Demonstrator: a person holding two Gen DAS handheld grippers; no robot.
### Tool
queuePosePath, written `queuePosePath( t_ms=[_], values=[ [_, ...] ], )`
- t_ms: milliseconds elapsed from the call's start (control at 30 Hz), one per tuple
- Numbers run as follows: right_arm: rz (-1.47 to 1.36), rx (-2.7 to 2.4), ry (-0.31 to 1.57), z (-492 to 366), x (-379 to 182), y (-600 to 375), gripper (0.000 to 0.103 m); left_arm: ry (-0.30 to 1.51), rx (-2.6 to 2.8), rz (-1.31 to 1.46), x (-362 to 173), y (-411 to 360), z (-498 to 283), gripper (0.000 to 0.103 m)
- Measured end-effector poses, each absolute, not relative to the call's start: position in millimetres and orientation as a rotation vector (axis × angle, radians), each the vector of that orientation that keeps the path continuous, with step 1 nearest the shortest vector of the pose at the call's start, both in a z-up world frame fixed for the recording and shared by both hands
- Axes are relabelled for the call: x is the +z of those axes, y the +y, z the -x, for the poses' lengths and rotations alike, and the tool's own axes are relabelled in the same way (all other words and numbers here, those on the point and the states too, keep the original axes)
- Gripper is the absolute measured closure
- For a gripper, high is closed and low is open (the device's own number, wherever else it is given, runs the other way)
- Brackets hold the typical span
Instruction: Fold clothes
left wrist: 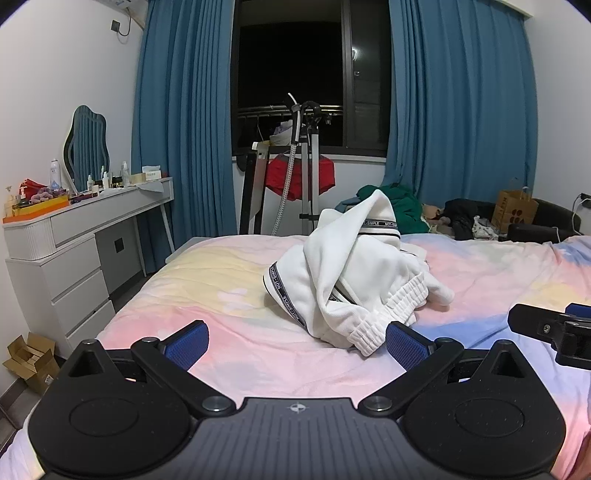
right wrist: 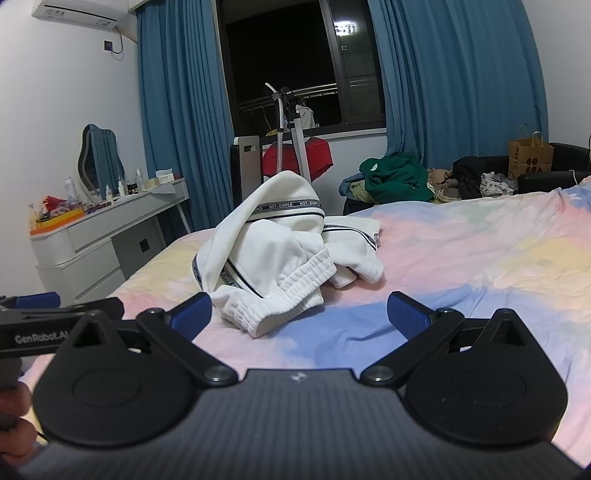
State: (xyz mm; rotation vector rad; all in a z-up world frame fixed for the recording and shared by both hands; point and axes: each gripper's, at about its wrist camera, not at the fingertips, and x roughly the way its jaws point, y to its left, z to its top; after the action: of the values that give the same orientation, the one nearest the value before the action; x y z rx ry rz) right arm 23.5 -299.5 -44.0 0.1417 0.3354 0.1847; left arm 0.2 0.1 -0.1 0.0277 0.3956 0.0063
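White garment (left wrist: 343,284) lies crumpled on the bed (left wrist: 221,332), just beyond both grippers. Left gripper (left wrist: 297,345) and right gripper (right wrist: 299,314): jaws spread wide, empty. Far: blue curtains (left wrist: 461,110), dark window (left wrist: 291,74).

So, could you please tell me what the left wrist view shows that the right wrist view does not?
Only the left wrist view shows the cardboard box on the floor by the dresser.

Only the right wrist view shows the air conditioner high on the wall.

Both show the crumpled white garment on the pastel bedspread, the dresser, the blue curtains, and both open, empty grippers: the left gripper and the right gripper.
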Motion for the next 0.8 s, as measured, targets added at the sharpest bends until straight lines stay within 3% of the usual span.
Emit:
queuePosePath(
  t_ms=[800],
  values=[
    [-0.166,0.179,0.300,-23.5,-45.0,-302.7,0.000,0.384,0.040,-0.010,-3.4,4.5,-1.8,0.001]
  ],
)
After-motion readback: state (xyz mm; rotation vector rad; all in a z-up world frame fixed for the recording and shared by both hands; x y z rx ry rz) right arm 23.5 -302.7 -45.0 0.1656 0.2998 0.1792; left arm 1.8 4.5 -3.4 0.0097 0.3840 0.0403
